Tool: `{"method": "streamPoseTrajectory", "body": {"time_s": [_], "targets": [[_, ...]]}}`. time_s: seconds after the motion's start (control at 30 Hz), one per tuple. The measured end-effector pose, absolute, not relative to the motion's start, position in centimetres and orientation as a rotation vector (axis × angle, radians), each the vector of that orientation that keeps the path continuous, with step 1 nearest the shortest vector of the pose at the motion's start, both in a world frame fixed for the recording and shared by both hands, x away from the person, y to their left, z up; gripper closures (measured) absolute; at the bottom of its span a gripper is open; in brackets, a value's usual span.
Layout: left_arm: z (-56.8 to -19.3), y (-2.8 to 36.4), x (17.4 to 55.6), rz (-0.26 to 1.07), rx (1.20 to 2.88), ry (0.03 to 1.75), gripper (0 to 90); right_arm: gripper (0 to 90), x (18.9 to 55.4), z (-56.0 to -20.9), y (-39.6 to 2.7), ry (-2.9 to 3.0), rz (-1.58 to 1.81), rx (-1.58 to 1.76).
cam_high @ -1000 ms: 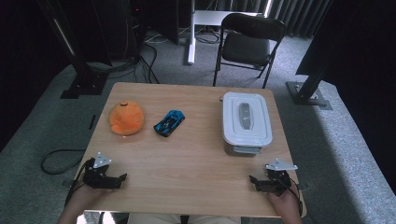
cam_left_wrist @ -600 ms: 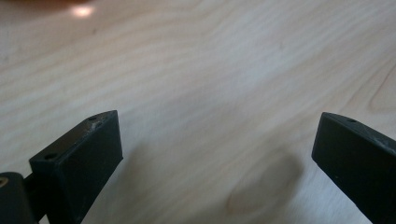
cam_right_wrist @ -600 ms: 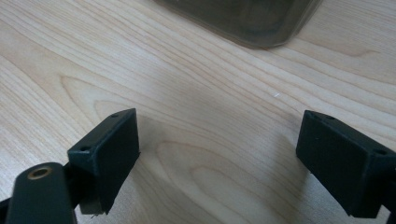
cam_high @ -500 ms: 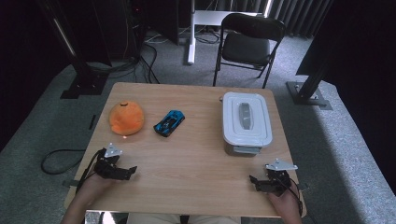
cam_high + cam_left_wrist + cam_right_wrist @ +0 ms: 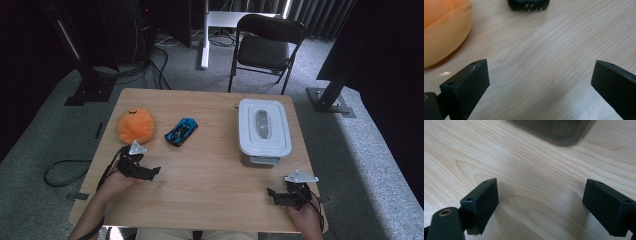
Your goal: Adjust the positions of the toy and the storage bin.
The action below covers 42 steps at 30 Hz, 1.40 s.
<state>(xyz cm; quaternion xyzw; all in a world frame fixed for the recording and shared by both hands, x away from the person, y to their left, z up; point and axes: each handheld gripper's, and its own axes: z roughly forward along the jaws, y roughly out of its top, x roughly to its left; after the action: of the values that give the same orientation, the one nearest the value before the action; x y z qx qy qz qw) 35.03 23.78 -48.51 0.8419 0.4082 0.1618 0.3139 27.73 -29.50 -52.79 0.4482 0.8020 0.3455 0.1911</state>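
Orange plush toy (image 5: 135, 125), round and soft, sits left of centre, beside a glossy blue toy car (image 5: 181, 132); left gripper (image 5: 150, 172) just below, jaws spread wide, empty.

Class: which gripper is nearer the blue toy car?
Left. The left gripper sits just short of the car; the right gripper is far across the table.

Your left gripper (image 5: 150, 172) sits near plush toy (image 5: 135, 125), toy car (image 5: 181, 131) right of plush; lidded container (image 5: 263, 129) far right, beyond your right gripper (image 5: 274, 195).
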Motion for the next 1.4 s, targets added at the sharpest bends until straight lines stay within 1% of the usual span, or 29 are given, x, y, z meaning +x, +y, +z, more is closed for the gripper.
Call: {"method": "streamPoseTrajectory", "body": {"time_s": [0.5, 0.73, 0.9, 1.1, 1.2, 1.3, 1.4], "targets": [[-47.3, 20.8, 38.6, 0.406, 2.23, 1.052, 2.3, 12.9, 27.7, -52.8, -29.5, 2.253, 0.971, 1.259], [-46.8, 18.7, 40.7, 0.418, 2.241, 1.035, 2.3, 12.9, 27.7, -52.8, -29.5, 2.252, 0.971, 1.258], [-46.5, 17.3, 42.5, 0.4, 2.213, 1.075, 4.1, 13.1, 27.7, -52.8, -29.5, 2.253, 0.972, 1.257], [-46.3, 16.6, 44.9, 0.394, 2.238, 1.1, 4.1, 13.2, 27.7, -52.8, -29.5, 2.253, 0.972, 1.256], [-46.1, 16.4, 46.1, 0.395, 2.224, 1.13, 4.2, 13.2, 27.7, -52.8, -29.5, 2.253, 0.972, 1.256], [-46.3, 16.1, 47.3, 0.358, 2.229, 1.151, 4.2, 13.2, 27.7, -52.8, -29.5, 2.253, 0.972, 1.256], [-46.8, 15.6, 48.3, 0.355, 2.264, 1.158, 4.2, 13.2, 27.7, -52.8, -29.5, 2.253, 0.972, 1.255]]}}
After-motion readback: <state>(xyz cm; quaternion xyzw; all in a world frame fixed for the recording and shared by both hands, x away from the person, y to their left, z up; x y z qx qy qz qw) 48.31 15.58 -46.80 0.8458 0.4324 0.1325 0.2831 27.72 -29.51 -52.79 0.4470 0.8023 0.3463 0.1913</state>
